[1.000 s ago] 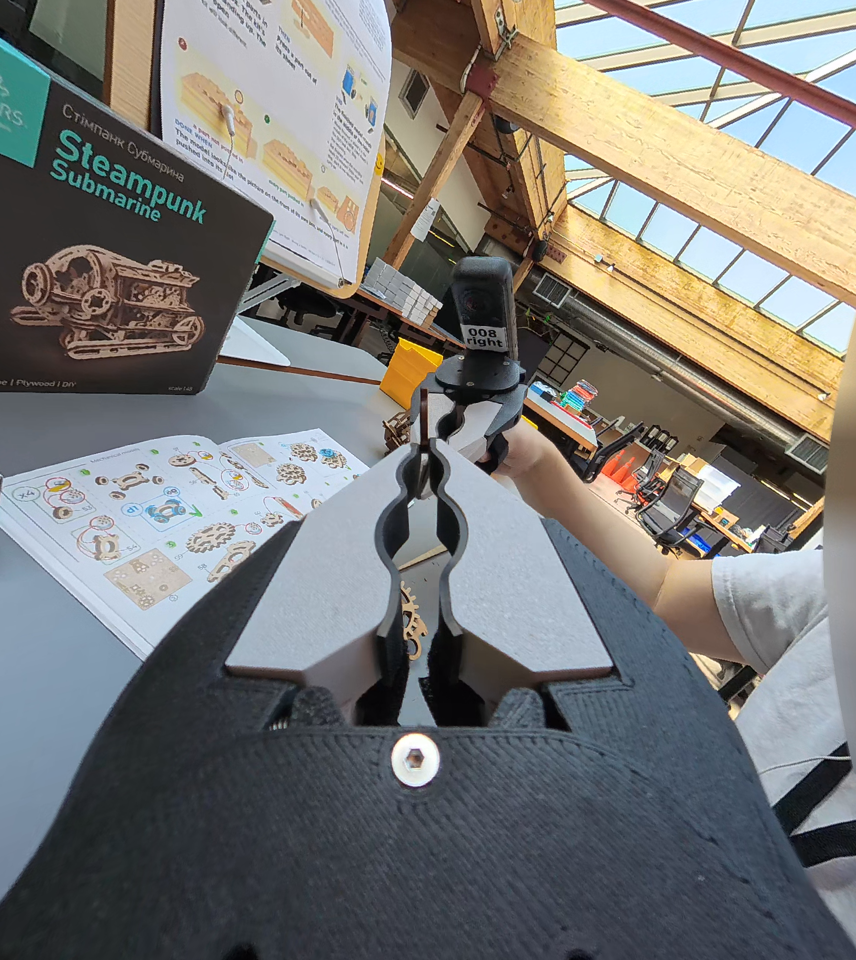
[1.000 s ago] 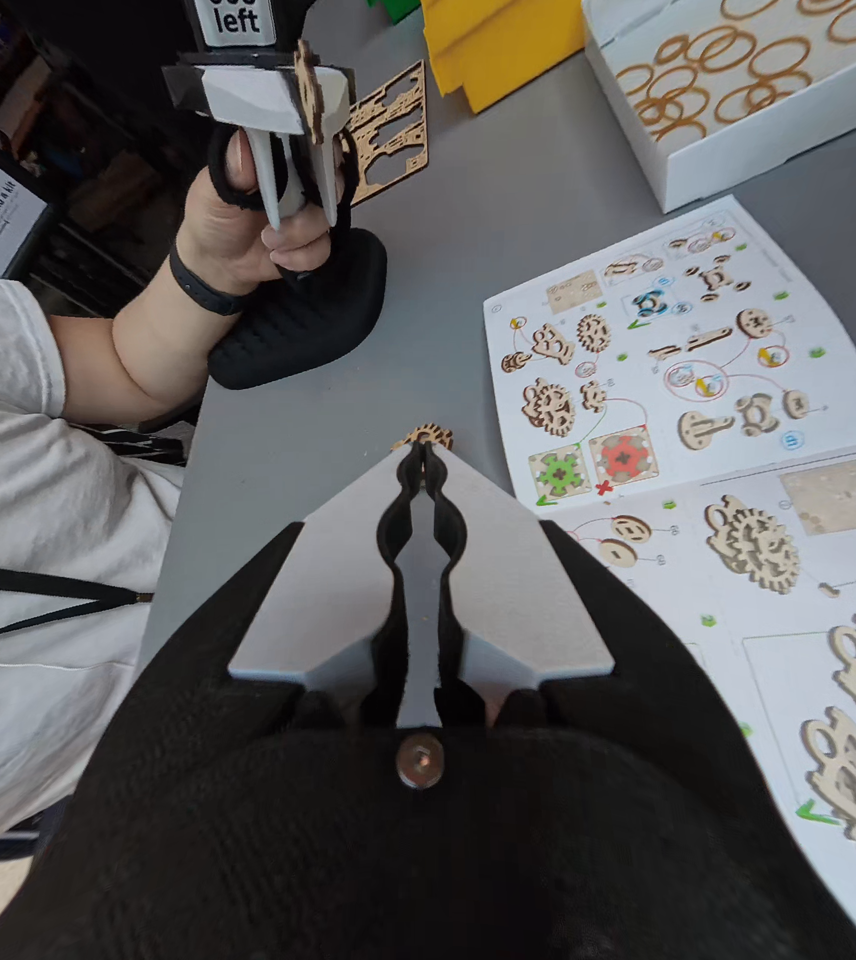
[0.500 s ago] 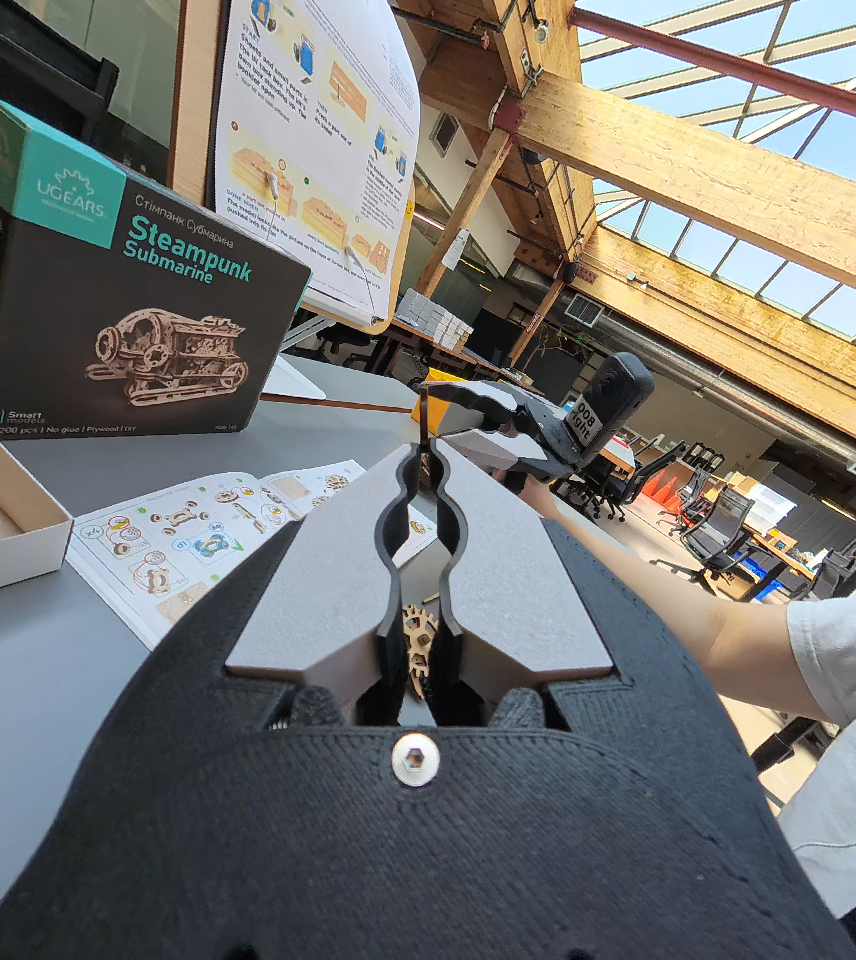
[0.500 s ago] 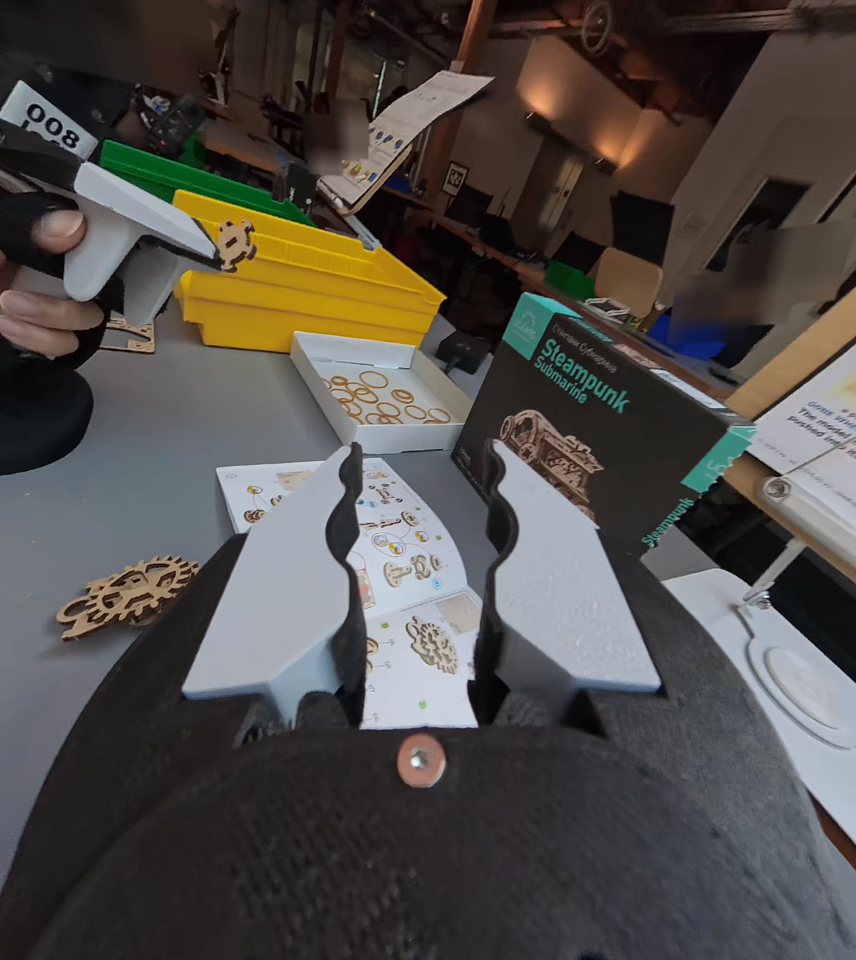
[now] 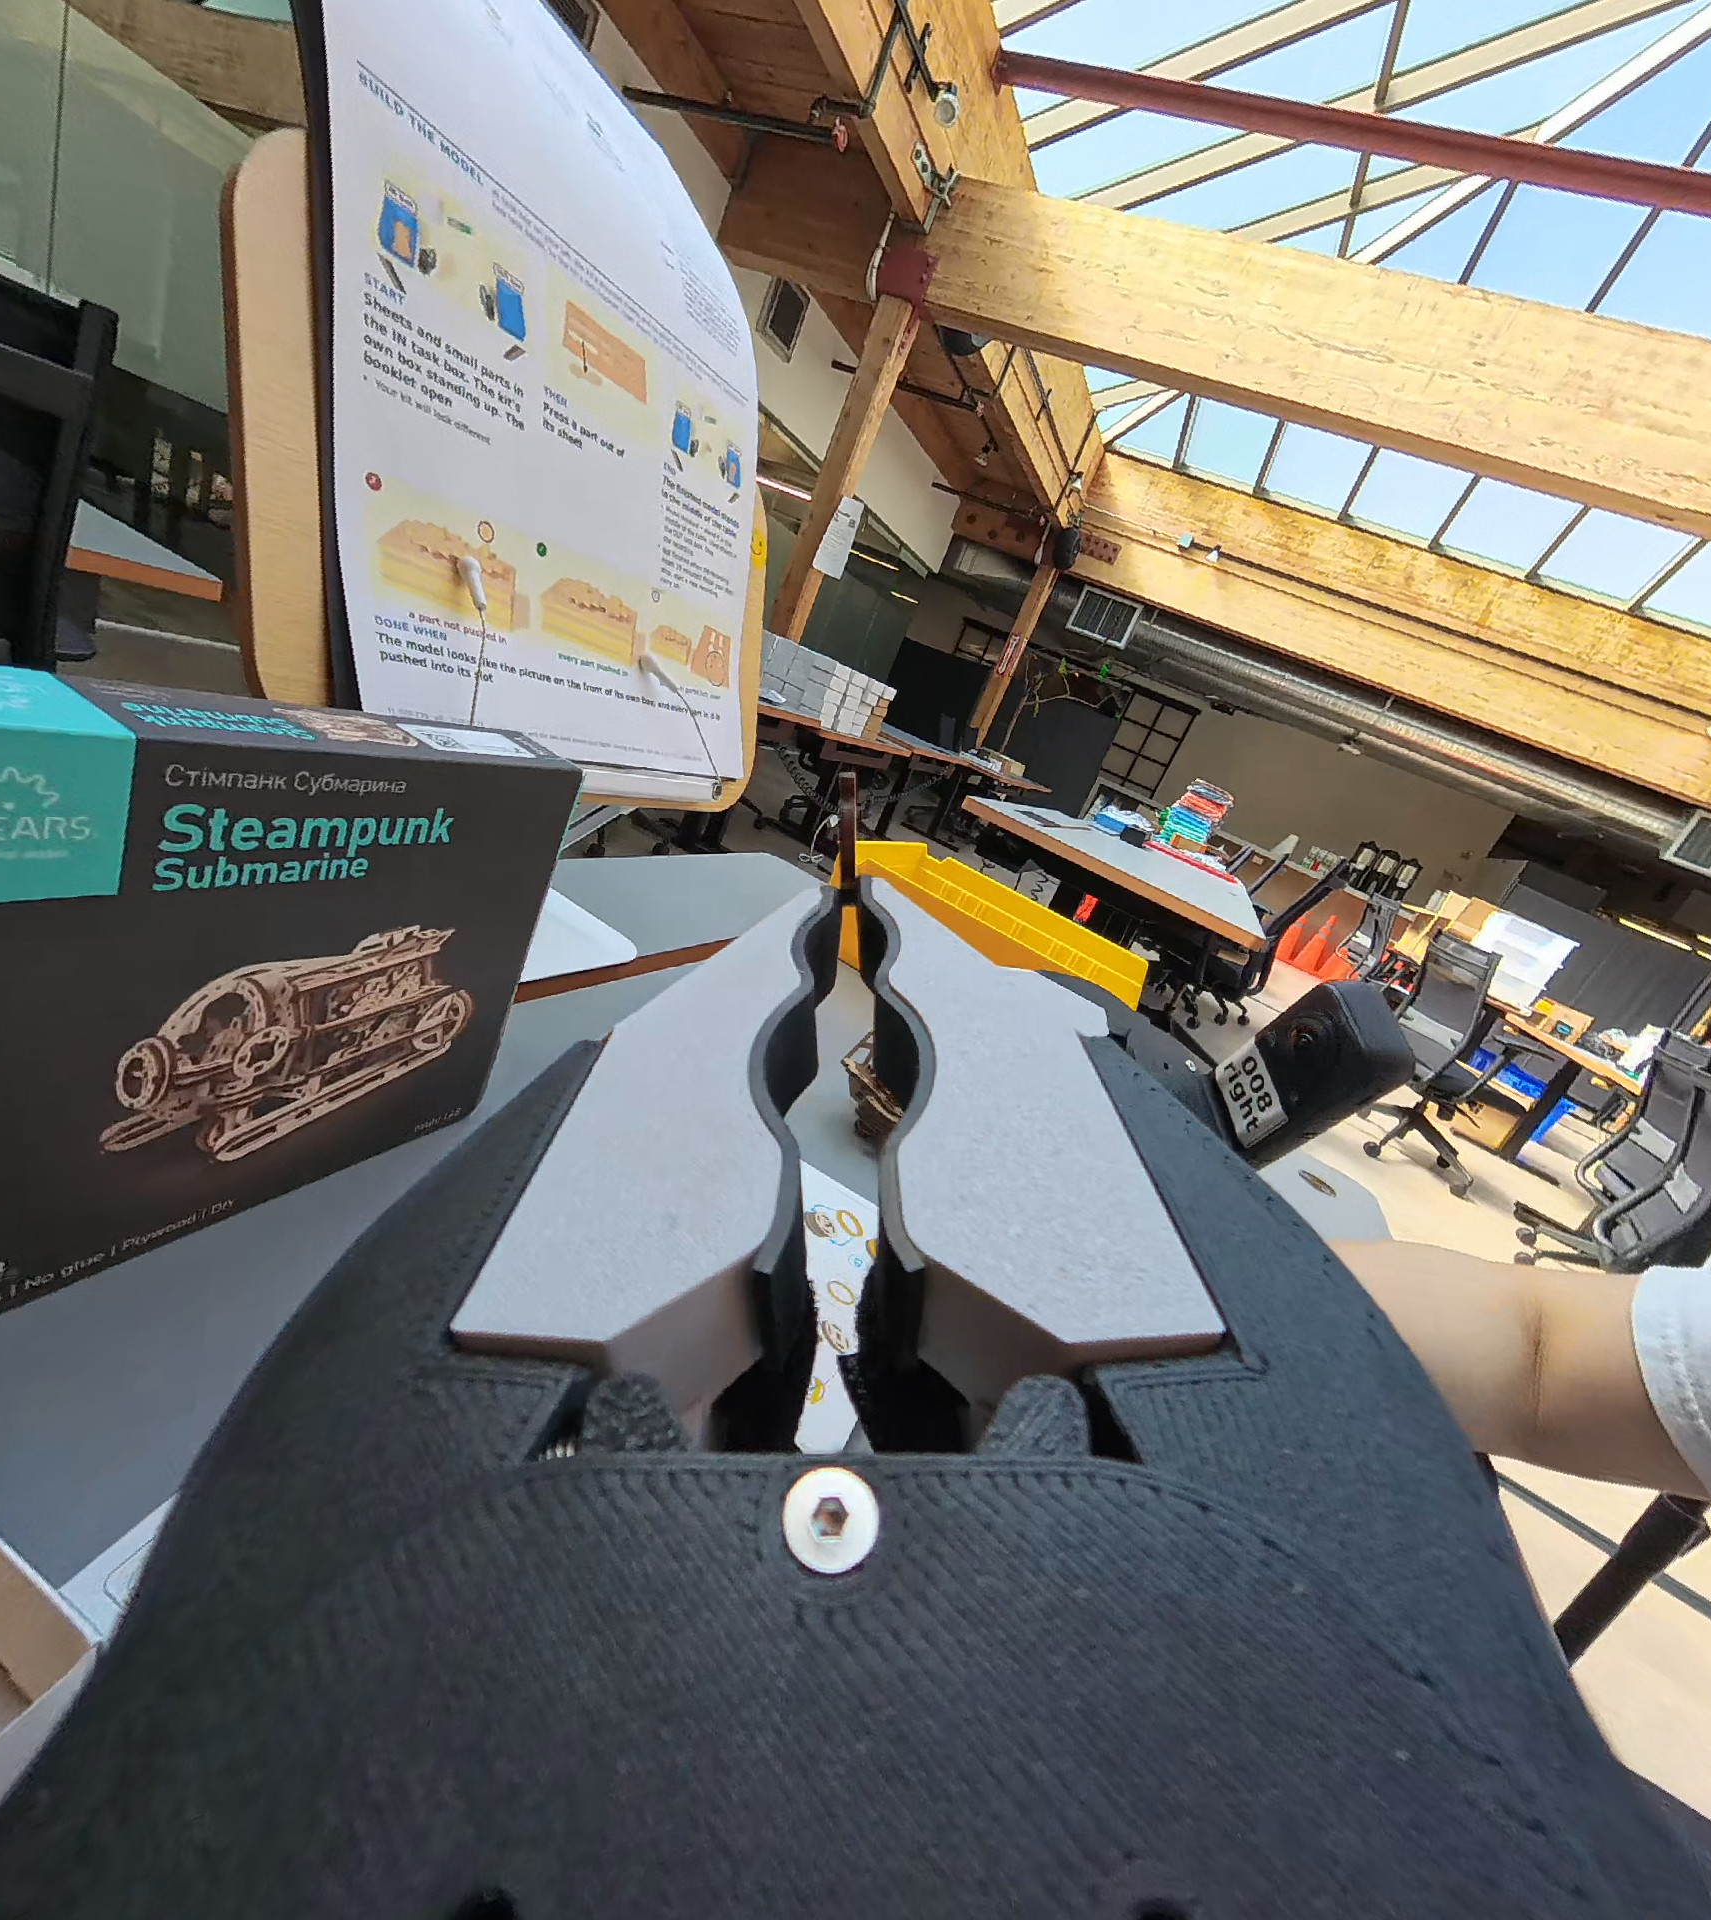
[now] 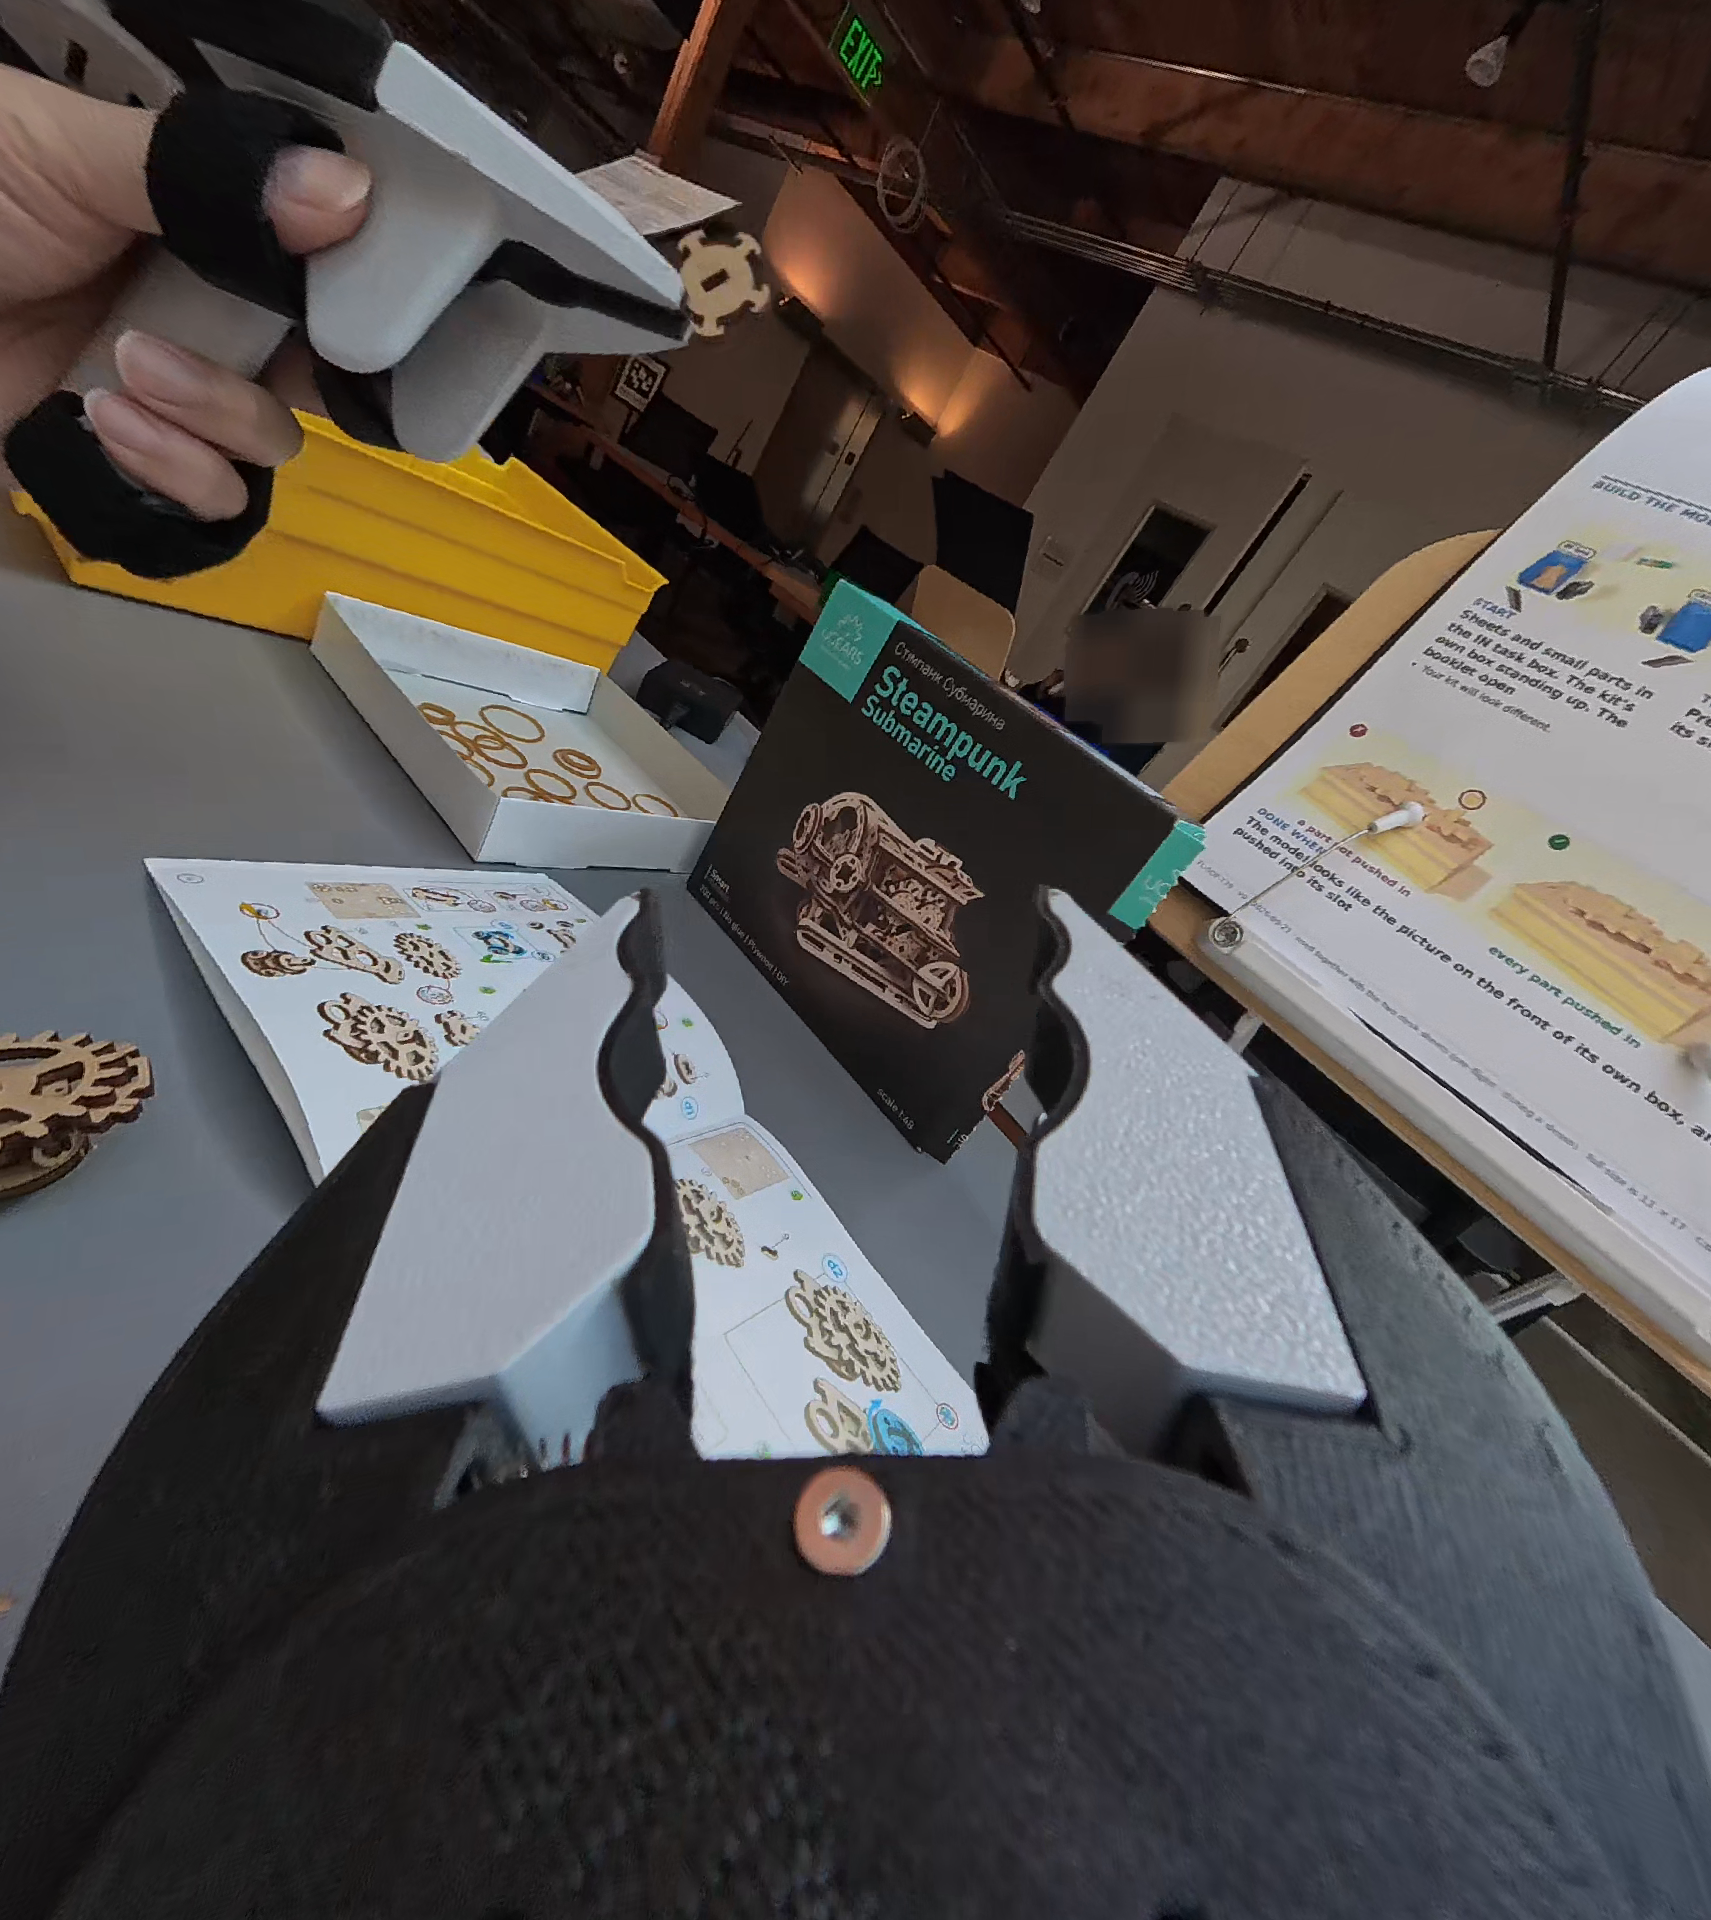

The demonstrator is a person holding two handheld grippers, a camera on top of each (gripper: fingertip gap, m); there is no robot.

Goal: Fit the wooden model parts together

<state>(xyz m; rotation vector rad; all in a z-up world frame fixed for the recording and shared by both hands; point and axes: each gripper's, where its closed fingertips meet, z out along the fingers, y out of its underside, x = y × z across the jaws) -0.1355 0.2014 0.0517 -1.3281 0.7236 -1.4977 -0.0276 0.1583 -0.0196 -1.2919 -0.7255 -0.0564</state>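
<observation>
My left gripper [image 5: 849,914] is shut on a small wooden notched disc, seen edge-on at its tips [image 5: 846,831]. In the right wrist view that gripper [image 6: 674,312] is held in the air at the upper left, with the disc [image 6: 723,281] sticking out of its tips. My right gripper [image 6: 843,914] is open and empty above the open instruction booklet [image 6: 394,987]. A wooden gear assembly [image 6: 9,1107] lies flat on the grey table [image 6: 103,748], left of the right gripper. Part of it shows between the left fingers [image 5: 872,1091].
The dark kit box [image 6: 913,883] stands upright behind the booklet. A white tray [image 6: 518,748] with several rings and a yellow bin [image 6: 394,540] sit at the back left. A slanted instruction board [image 6: 1557,883] stands on the right. A person's hand [image 6: 20,239] holds the left gripper. The left gripper's tips are roughly 15 cm from the right gripper's.
My right gripper has opened wide, left the gear assembly on the table, and tilted up. My left gripper has kept hold of the disc and swung toward the kit box.
</observation>
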